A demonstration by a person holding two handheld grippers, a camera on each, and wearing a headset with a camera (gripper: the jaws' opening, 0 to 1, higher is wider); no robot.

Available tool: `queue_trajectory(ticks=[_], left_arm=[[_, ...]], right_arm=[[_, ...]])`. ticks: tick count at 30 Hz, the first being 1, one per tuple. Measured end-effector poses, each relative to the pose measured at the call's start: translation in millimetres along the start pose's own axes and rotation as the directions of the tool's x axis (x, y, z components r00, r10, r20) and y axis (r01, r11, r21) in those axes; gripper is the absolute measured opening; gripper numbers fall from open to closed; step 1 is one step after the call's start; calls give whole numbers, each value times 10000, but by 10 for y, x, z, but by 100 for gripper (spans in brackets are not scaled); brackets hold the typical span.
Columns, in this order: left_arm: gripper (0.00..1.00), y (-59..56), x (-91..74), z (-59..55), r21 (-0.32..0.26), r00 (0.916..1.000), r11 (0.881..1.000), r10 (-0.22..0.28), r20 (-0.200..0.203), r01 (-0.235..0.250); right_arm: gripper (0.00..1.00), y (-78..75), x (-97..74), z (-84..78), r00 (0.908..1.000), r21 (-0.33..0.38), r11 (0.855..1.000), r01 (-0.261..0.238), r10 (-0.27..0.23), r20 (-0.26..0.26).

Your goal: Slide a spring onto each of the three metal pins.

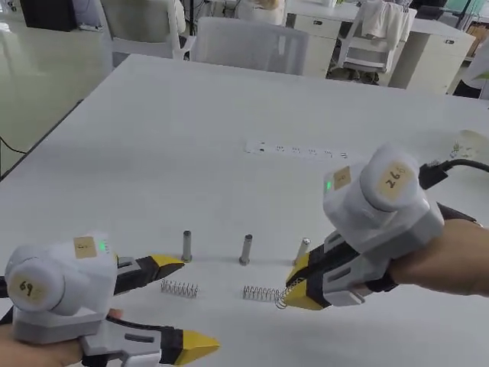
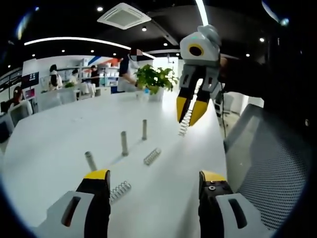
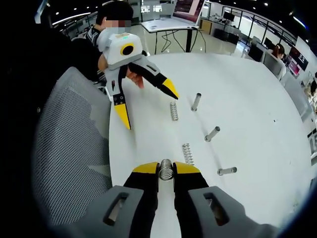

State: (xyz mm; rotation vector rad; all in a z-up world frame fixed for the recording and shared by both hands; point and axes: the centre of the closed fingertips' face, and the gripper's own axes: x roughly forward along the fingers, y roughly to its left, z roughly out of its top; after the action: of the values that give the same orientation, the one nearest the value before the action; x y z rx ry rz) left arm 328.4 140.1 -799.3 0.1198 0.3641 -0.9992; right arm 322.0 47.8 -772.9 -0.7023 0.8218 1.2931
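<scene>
Pinches a spring [image 3: 166, 169] between the right gripper [image 2: 188, 118] jaws, its length poking past the tips for threading; spreads the left gripper [image 2: 153, 177] jaws wide, ready for a loose spring [image 2: 119, 191] just off one tip; farther ahead, three bare pins [image 2: 124, 143] upright

a white power strip [image 1: 294, 150] lies on the white table [image 1: 191, 138]; a grey chair [image 1: 248, 46] stands behind.
</scene>
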Motion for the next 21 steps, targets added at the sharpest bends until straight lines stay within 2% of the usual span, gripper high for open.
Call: queue_trajectory(ticks=[9,21], left_arm=[[72,131,-92,-39,-204,9985,9983,548,69,-546],[73,229,-186,-52,-450,9943,9935,1056,138,-1048]], right_arm=[[8,-173,-141,-89,9995,261,9991,329,-328,-45],[8,-536,-380,-152,9953,533,9940,959,-953,-142]])
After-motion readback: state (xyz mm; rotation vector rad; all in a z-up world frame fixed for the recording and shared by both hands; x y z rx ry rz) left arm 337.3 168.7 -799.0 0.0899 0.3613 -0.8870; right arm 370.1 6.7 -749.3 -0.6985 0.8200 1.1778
